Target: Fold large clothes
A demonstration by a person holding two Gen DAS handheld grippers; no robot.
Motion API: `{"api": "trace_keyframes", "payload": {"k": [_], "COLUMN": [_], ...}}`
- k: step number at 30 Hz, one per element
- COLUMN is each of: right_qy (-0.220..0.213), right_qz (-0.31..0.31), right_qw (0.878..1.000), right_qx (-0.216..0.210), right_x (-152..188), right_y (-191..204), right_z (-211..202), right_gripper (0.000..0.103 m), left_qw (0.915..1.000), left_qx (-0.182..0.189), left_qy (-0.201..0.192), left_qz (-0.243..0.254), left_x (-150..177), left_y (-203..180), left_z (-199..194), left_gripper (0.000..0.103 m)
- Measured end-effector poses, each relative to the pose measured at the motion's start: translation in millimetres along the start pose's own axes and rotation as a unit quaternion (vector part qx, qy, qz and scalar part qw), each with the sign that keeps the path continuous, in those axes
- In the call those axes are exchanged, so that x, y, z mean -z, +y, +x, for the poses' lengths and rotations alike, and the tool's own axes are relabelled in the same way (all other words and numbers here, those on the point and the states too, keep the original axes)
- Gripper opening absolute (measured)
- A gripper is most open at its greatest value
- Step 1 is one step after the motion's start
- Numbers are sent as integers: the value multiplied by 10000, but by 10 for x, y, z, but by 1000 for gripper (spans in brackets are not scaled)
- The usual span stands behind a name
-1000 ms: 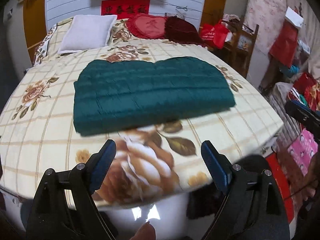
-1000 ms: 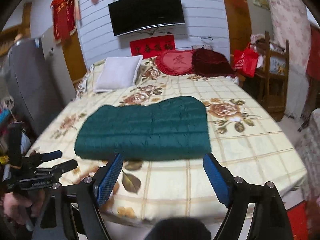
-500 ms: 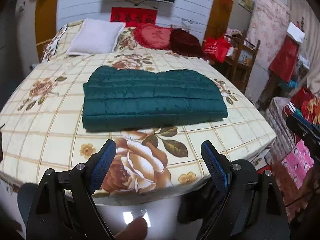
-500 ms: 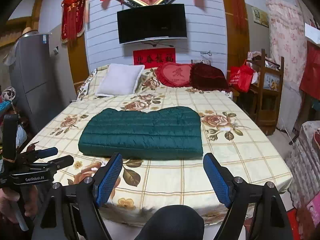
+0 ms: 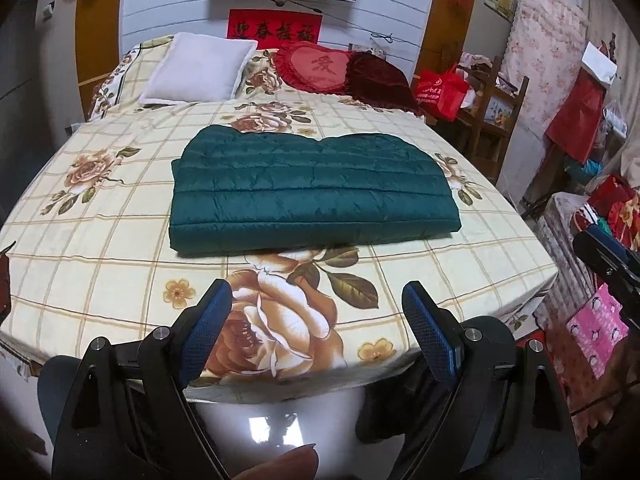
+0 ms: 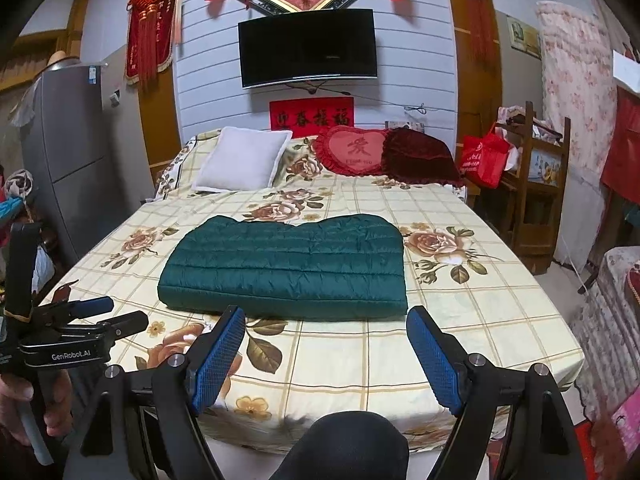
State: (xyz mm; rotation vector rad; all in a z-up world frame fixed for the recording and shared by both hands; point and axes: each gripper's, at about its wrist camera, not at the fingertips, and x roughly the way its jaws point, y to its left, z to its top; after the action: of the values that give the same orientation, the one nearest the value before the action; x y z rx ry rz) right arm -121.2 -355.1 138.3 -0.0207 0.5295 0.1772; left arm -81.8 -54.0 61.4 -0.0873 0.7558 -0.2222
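Note:
A dark green quilted jacket point(image 5: 312, 192) lies folded into a flat rectangle in the middle of the floral bed point(image 5: 100, 240); it also shows in the right wrist view point(image 6: 284, 268). My left gripper point(image 5: 316, 308) is open and empty, held off the foot of the bed, apart from the jacket. My right gripper point(image 6: 324, 332) is open and empty, also back from the bed's foot edge. The left gripper shows from the side in the right wrist view point(image 6: 112, 312). The right gripper's tip shows at the right edge of the left wrist view point(image 5: 600, 248).
A white pillow point(image 6: 244, 160), a red heart cushion point(image 6: 352, 152) and a dark red cushion point(image 6: 420, 156) lie at the bed's head. A grey fridge point(image 6: 68, 152) stands left. A wooden shelf point(image 6: 536, 184) with a red bag point(image 6: 484, 156) stands right. My knee point(image 6: 348, 444) is below.
Both grippers have drawn back and risen from the bed, so the jacket looks smaller and more of the room shows. The jacket has not moved. Both grippers stay open.

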Motion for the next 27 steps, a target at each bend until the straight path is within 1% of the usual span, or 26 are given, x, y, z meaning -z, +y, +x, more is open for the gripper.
{"api": "trace_keyframes", "payload": {"k": [10, 13, 14, 17, 20, 23, 27], "right_qy": [-27, -30, -30, -30, -36, -27, -33], "right_qz": [10, 12, 19, 1, -7, -7, -14], "right_qw": [10000, 10000, 10000, 10000, 10000, 10000, 10000], "right_qx": [-35, -18, -27, -5, -3, -7, -12], "right_x": [12, 11, 8, 7, 5, 7, 8], "right_y": [-27, -28, -26, -17, -9, 1, 19], "right_z": [-12, -18, -21, -31, -34, -38, -44], "right_gripper": [81, 81, 81, 81, 81, 81, 81], "left_qw": [9999, 9998, 9997, 9995, 9996, 9993, 9993], "left_qx": [-59, -169, -220, -306, -252, -351, -354], "left_qy": [-10, -12, -25, -11, 79, 66, 73], "left_qz": [100, 128, 126, 106, 96, 101, 53], "left_x": [18, 37, 43, 58, 73, 81, 85], "left_y": [-19, -21, -18, -14, -10, -27, -31], "left_z": [13, 34, 41, 62, 68, 50, 36], "left_gripper": [87, 87, 89, 103, 103, 103, 102]}}
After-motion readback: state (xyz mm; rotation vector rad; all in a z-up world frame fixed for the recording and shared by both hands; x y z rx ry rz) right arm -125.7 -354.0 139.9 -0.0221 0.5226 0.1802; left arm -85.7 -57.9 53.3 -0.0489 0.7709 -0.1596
